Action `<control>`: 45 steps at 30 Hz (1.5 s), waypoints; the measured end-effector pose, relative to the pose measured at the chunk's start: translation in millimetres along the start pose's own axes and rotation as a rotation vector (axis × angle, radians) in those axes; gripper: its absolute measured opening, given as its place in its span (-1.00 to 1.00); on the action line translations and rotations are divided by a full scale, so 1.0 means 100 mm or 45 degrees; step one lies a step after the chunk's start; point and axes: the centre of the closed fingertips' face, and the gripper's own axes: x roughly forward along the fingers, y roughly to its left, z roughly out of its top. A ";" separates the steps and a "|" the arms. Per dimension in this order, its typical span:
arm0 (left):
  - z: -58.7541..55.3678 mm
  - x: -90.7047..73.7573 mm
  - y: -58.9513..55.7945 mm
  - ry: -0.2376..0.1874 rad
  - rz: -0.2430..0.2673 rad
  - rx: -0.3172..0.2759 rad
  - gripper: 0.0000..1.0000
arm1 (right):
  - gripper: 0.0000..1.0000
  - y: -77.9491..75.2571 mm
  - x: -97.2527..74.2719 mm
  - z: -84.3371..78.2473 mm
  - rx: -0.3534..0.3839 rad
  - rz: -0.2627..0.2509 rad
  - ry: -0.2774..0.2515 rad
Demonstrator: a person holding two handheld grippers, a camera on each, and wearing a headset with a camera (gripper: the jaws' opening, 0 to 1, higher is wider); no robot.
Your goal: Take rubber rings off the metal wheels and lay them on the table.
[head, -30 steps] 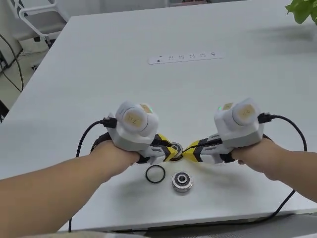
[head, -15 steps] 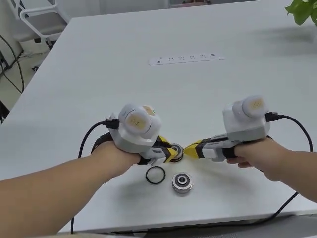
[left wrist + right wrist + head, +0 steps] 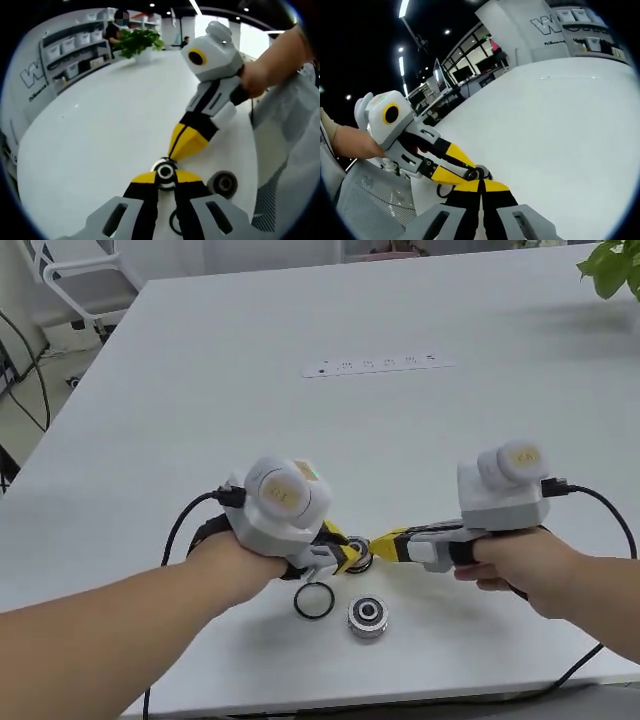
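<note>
Near the table's [image 3: 300, 420] near edge, the left gripper [image 3: 347, 553] is clamped on a small metal wheel [image 3: 165, 171], one jaw on each side of its rim. The wheel's round face is tilted up toward the person. The right gripper [image 3: 480, 184] points straight at it from the right, jaws pressed together and tips touching the wheel's rim. Whether they pinch its rubber ring is too small to tell. The ring's way off likely runs rightward, along the right gripper's own line. Closer to the edge, a loose rubber ring [image 3: 314, 601] and a second wheel [image 3: 368, 614] lie side by side.
</note>
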 end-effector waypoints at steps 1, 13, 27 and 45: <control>0.00 0.00 0.00 0.001 0.002 0.002 -0.77 | -1.00 0.01 0.00 0.00 -0.004 0.001 0.001; 0.00 0.00 0.00 -0.003 0.007 -0.002 -0.77 | -1.00 0.21 0.09 0.06 -0.037 0.090 -0.022; 0.00 0.00 0.01 -0.024 0.003 -0.011 -0.76 | -1.00 0.28 0.01 0.05 0.044 0.141 -0.034; 0.02 -0.08 -0.05 -0.024 -0.042 0.003 -0.61 | -1.00 0.19 -0.02 0.09 0.002 0.089 -0.036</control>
